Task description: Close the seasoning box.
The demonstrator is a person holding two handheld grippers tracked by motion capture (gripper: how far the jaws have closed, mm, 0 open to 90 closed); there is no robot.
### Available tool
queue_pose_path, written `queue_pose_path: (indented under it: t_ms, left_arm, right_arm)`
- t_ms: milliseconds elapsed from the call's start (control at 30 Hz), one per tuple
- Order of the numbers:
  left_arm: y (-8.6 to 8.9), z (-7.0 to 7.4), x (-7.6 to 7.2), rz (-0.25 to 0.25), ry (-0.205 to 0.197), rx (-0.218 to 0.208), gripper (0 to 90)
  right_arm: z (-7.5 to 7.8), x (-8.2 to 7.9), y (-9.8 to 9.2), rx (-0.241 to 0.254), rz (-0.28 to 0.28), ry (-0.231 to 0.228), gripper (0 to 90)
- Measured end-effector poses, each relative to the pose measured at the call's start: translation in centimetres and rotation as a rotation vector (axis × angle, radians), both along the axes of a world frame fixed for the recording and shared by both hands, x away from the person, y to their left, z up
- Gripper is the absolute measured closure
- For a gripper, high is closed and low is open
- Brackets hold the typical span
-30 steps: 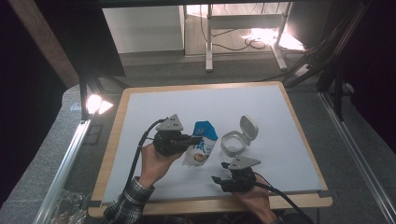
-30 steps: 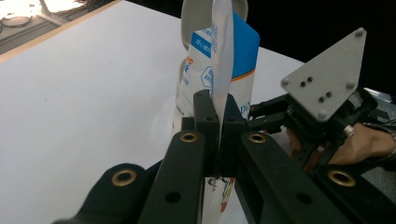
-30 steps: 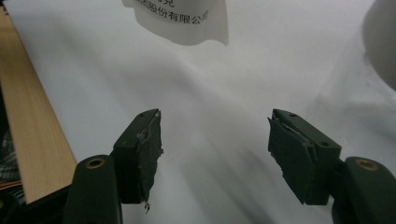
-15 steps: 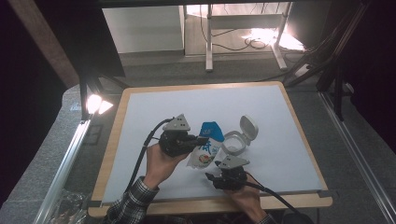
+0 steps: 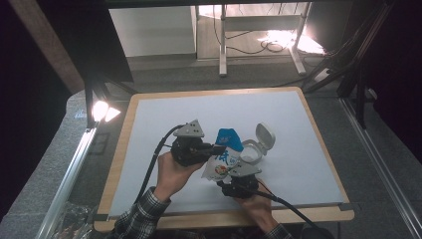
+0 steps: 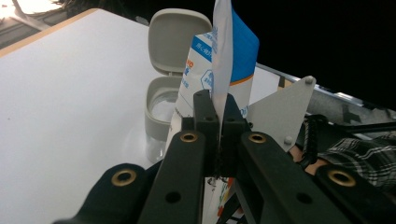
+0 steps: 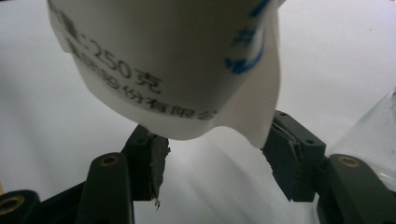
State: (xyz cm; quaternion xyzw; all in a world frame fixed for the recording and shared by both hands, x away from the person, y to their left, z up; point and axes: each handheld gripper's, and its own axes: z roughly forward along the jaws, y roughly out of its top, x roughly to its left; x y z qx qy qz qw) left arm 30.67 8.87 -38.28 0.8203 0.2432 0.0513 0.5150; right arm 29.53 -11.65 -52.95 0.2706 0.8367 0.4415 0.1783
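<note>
A white pouch with a blue top (image 5: 225,149) stands upright in the middle of the white table (image 5: 278,114), close to a small clear jar (image 5: 250,153) whose flip lid (image 5: 265,134) stands open. My left gripper (image 5: 218,148) is shut on the pouch's side seam (image 6: 222,70), with the jar (image 6: 159,109) just behind it. My right gripper (image 5: 235,175) sits below the pouch, jaws open. In the right gripper view the pouch's printed bottom edge (image 7: 177,70) hangs just above and between the open right gripper (image 7: 215,156); whether it touches the pads is unclear.
The table has a wooden rim (image 5: 224,219) along its near edge. A lamp (image 5: 102,110) shines at the table's left corner. Black cables (image 5: 152,167) trail from both grippers toward the person. Bare white surface lies to the left and at the back.
The left gripper has carried the pouch to the right, nearer the jar. The right gripper has moved left, in under the pouch's bottom.
</note>
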Motion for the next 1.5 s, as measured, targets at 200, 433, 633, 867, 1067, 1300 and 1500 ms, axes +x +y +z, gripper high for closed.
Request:
queue_pose_path:
  t_ms: [200, 433, 633, 867, 1067, 1300, 1500]
  left_arm:
    - [0.0, 0.1, 0.0, -0.004, 0.01, -0.007, 90.0]
    - [0.0, 0.1, 0.2, 0.002, 0.023, -0.019, 90.0]
    - [0.3, 0.3, 0.2, -0.003, 0.037, -0.032, 90.0]
    - [0.2, 0.2, 0.4, -0.007, 0.052, -0.047, 90.0]
    - [-0.1, -0.2, 0.8, -0.005, 0.068, -0.045, 90.0]
    - [-0.4, -0.7, 1.5, 0.014, 0.074, -0.043, 89.9]
    - [-0.7, -1.1, 2.1, 0.017, 0.085, -0.049, 89.7]
  right_arm:
    - [0.4, -0.2, 0.2, 0.03, -0.012, -0.042, 42.1]
    - [0.4, -0.3, 0.4, 0.025, -0.012, -0.064, 42.2]
    - [0.2, -0.1, 0.5, 0.018, -0.026, -0.075, 41.5]
    - [0.5, -0.1, 0.4, 0.042, 0.001, -0.08, 41.0]
    - [0.6, -0.4, 0.5, 0.055, -0.002, -0.086, 45.5]
    - [0.6, -0.4, 0.4, 0.053, 0.048, -0.051, 54.9]
    - [0.5, -0.3, 0.2, 0.042, 0.085, -0.033, 56.1]
